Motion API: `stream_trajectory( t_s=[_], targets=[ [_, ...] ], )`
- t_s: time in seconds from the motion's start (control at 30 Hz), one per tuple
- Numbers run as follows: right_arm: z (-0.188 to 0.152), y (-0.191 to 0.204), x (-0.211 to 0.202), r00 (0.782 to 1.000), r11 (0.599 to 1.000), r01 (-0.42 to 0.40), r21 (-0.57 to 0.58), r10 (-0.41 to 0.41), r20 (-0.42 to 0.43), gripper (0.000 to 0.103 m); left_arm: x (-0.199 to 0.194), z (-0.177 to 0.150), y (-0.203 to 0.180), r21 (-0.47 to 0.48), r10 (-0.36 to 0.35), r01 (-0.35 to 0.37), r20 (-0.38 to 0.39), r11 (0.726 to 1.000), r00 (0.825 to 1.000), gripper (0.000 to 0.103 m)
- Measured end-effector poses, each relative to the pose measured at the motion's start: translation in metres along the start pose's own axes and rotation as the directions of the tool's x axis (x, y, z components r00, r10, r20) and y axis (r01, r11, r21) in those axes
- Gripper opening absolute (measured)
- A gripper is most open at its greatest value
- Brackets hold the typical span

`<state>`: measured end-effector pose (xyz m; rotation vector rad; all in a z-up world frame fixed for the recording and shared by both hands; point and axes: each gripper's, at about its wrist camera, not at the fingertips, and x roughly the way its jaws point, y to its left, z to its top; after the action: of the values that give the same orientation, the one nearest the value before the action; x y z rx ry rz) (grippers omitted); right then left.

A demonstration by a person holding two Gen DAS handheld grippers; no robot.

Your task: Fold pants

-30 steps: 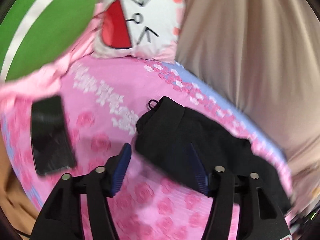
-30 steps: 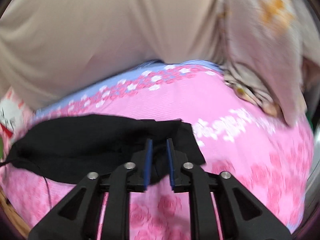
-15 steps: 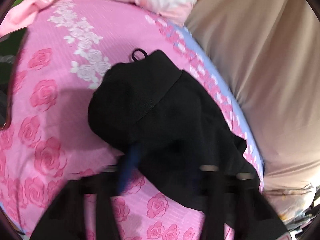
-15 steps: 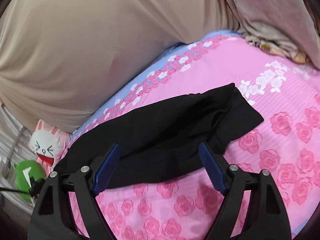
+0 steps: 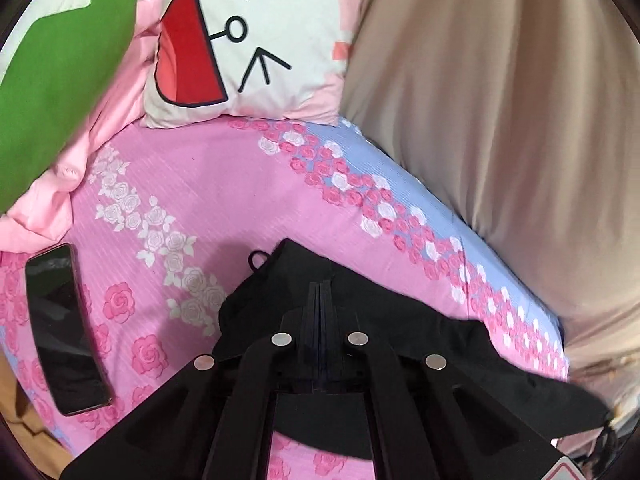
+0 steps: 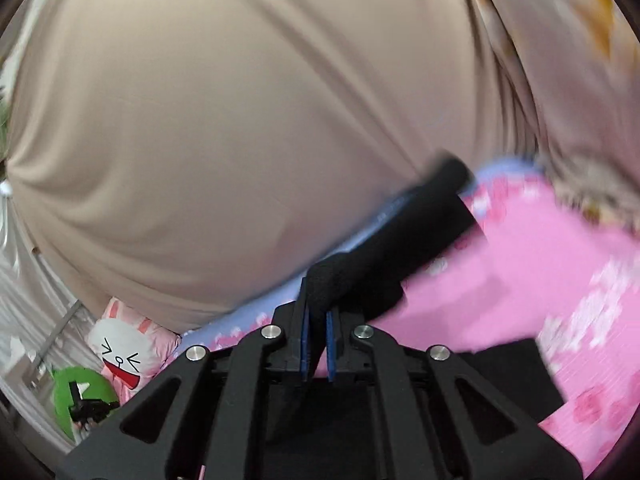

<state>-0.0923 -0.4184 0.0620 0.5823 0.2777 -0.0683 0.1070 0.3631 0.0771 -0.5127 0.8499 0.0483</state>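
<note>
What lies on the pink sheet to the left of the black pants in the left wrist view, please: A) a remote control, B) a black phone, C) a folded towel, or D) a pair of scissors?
B: a black phone lies flat on the rose-printed sheet, left of the pants, apart from them.

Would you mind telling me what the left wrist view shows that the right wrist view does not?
Only the left wrist view shows the phone on the pink sheet, and the left gripper shut on the pants. Only the right wrist view shows the right gripper pinching a raised fold of the pants. Both show the pants, sheet, rabbit pillow, green cushion and beige cloth.
</note>
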Motion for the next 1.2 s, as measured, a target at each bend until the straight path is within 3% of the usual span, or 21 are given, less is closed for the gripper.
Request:
stream_trajectory(
  t_s=[0.03,0.07,0.1,0.13,0.17,0.2,0.27,0.43,0.53,0.57,0.6,0.7,0.77,0.8,0.9,0.97,1.0,1.07,1.13,1.17,1.2],
  targets=[
    [-0.013,-0.014,0.003,0.996,0.997,0.072,-0.023,-0.073,-0.054,0.005,-0.001,-0.010,0.001,0.018,-0.003,0.003,-0.004,1.000,1.000,0.000],
    [-0.026,-0.030,0.011,0.986,0.993,0.117,-0.015,-0.118,-0.119,0.005,-0.002,-0.020,0.003,0.029,-0.006,0.006,-0.011,1.000,1.000,0.009],
    [-0.046,-0.053,0.022,0.963,0.983,0.182,0.005,-0.178,-0.202,0.005,0.001,-0.030,0.004,0.038,-0.014,0.015,-0.024,0.999,1.000,0.017],
    [-0.068,-0.076,0.032,0.930,0.967,0.254,0.013,-0.241,-0.277,0.005,0.005,-0.039,0.006,0.039,-0.020,0.021,-0.035,0.999,0.999,0.036],
    [-0.087,-0.094,0.041,0.901,0.953,0.302,0.015,-0.280,-0.333,0.005,0.011,-0.050,0.009,0.031,-0.013,0.015,-0.053,0.999,0.999,0.045],
    [-0.095,-0.100,0.042,0.896,0.951,0.310,0.024,-0.283,-0.341,0.005,0.016,-0.058,0.012,0.025,-0.004,0.005,-0.060,1.000,0.998,0.045],
    [-0.103,-0.108,0.039,0.912,0.952,0.295,0.079,-0.256,-0.321,0.005,0.024,-0.068,0.020,-0.007,0.024,-0.024,-0.076,1.000,0.997,0.050],
    [-0.100,-0.108,0.034,0.922,0.950,0.288,0.123,-0.240,-0.304,0.010,0.025,-0.089,0.054,-0.198,-0.003,-0.015,-0.091,0.980,0.996,0.051],
    [-0.114,-0.094,0.015,0.929,0.952,0.280,0.123,-0.236,-0.284,0.026,0.028,-0.098,0.068,-0.280,-0.056,0.026,-0.102,0.960,0.993,0.054],
    [-0.118,-0.086,0.011,0.932,0.954,0.277,0.117,-0.237,-0.274,0.044,0.030,-0.098,0.070,-0.296,-0.072,0.039,-0.103,0.954,0.992,0.054],
    [-0.123,-0.076,0.006,0.938,0.958,0.268,0.102,-0.235,-0.254,0.054,0.033,-0.097,0.072,-0.312,-0.086,0.051,-0.099,0.949,0.991,0.054],
    [-0.135,-0.048,0.001,0.948,0.970,0.241,0.041,-0.226,-0.225,0.054,0.049,-0.082,0.074,-0.345,-0.151,0.115,-0.079,0.932,0.985,0.053],
    [-0.143,-0.035,0.002,0.950,0.974,0.227,0.016,-0.218,-0.223,0.054,0.061,-0.064,0.066,-0.301,-0.155,0.120,-0.096,0.946,0.983,0.010],
    [-0.147,-0.028,0.005,0.949,0.974,0.227,-0.009,-0.223,-0.221,0.054,0.062,-0.053,0.060,-0.270,-0.151,0.118,-0.102,0.955,0.983,0.009],
    [-0.151,-0.014,0.008,0.952,0.974,0.220,-0.061,-0.228,-0.206,0.054,0.020,-0.005,0.025,-0.122,-0.193,0.194,0.020,0.973,0.981,0.008],
    [-0.152,-0.010,0.010,0.957,0.977,0.202,-0.066,-0.211,-0.198,0.054,-0.003,0.013,0.005,-0.040,-0.205,0.207,0.056,0.978,0.977,0.008],
    [-0.154,-0.010,0.011,0.954,0.975,0.211,-0.071,-0.221,-0.203,0.054,-0.005,0.017,-0.001,0.004,-0.175,0.175,0.055,0.985,0.983,0.008],
    [-0.156,-0.015,0.014,0.944,0.971,0.232,-0.055,-0.239,-0.227,0.054,0.019,0.011,0.002,0.062,-0.031,0.031,-0.001,0.998,1.000,0.009],
    [-0.153,-0.022,0.013,0.942,0.969,0.246,-0.015,-0.242,-0.234,0.054,0.056,-0.006,0.025,0.037,0.069,-0.066,-0.107,0.997,0.992,0.009],
    [-0.151,-0.026,0.011,0.942,0.969,0.248,0.006,-0.240,-0.235,0.054,0.070,-0.020,0.040,0.006,0.078,-0.078,-0.158,0.997,0.984,0.010],
    [-0.150,-0.029,0.008,0.942,0.967,0.253,0.022,-0.241,-0.235,0.054,0.072,-0.030,0.048,-0.019,0.063,-0.067,-0.161,0.998,0.985,0.011]
  ],
)
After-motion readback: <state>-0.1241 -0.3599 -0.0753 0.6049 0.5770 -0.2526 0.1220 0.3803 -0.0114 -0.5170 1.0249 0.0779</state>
